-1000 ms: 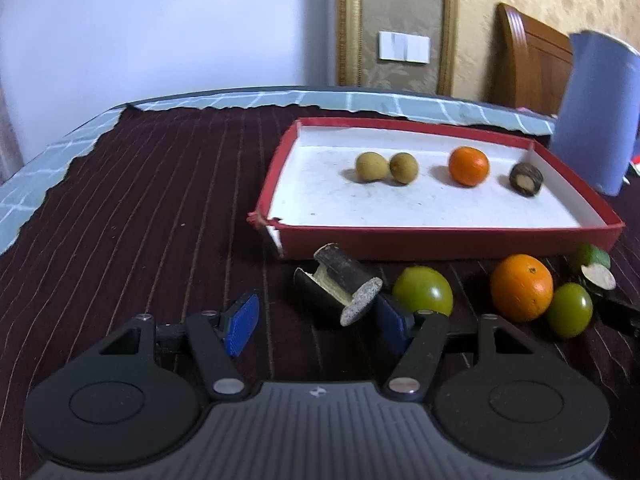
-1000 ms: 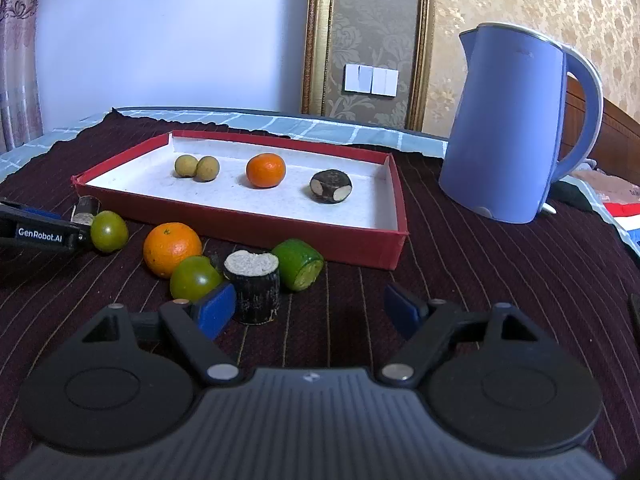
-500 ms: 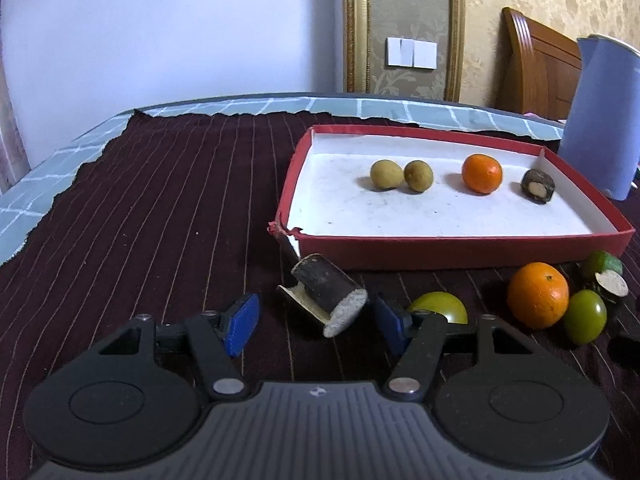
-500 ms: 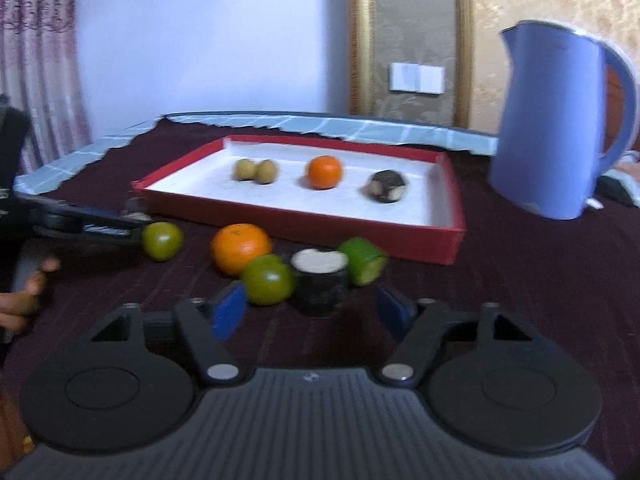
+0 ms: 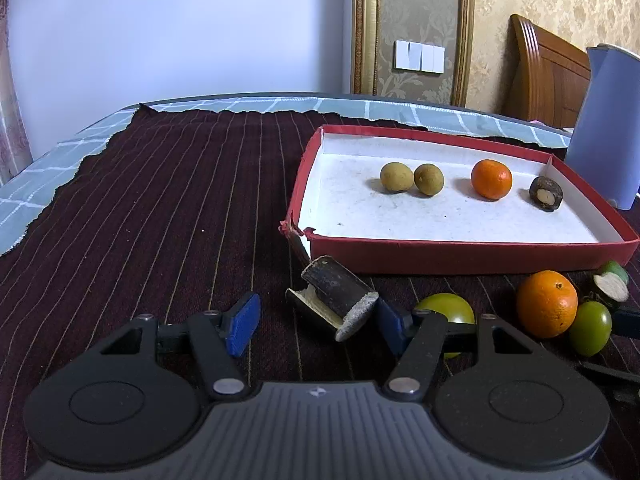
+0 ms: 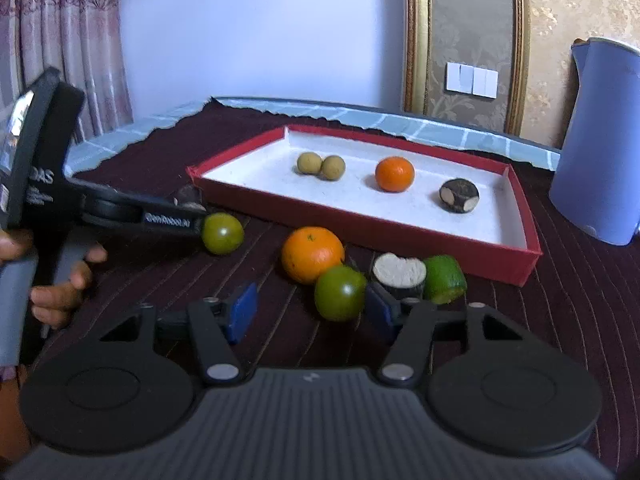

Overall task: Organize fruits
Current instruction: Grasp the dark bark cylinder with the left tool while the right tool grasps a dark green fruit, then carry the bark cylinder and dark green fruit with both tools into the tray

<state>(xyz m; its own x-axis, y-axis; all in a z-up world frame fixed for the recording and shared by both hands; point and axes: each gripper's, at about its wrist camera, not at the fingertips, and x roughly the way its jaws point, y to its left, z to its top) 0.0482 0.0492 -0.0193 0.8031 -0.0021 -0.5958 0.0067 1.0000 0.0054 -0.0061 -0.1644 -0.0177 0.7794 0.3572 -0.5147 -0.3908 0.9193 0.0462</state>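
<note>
Left gripper (image 5: 316, 322): I read the jaws as wide open, holding nothing. The dark cane piece (image 5: 340, 294) lies tilted on the cloth between the blue pads (image 5: 242, 324), closer to the right pad.
Right gripper (image 6: 310, 314): jaws wide open, nothing held. A green fruit (image 6: 340, 292) sits between the pads, nearer the right one; I cannot tell whether it touches.
Red tray (image 5: 460, 246): white inside, on the striped dark cloth (image 5: 160, 208). It holds 2 yellow-green fruits (image 5: 412, 178) touching each other, 1 small orange (image 5: 491, 179) and 1 dark peeled piece (image 5: 546, 194), in a row.
Outside tray, near edge: large orange (image 6: 313, 254) touching the green fruit; white-topped dark stub (image 6: 399, 274) and cut lime (image 6: 444, 279) just beside it.
Second green fruit (image 6: 222, 233): on the cloth at the tip of the left gripper as I see it from the right wrist view.
Blue kettle (image 6: 600, 140): stands to the right of the tray.
</note>
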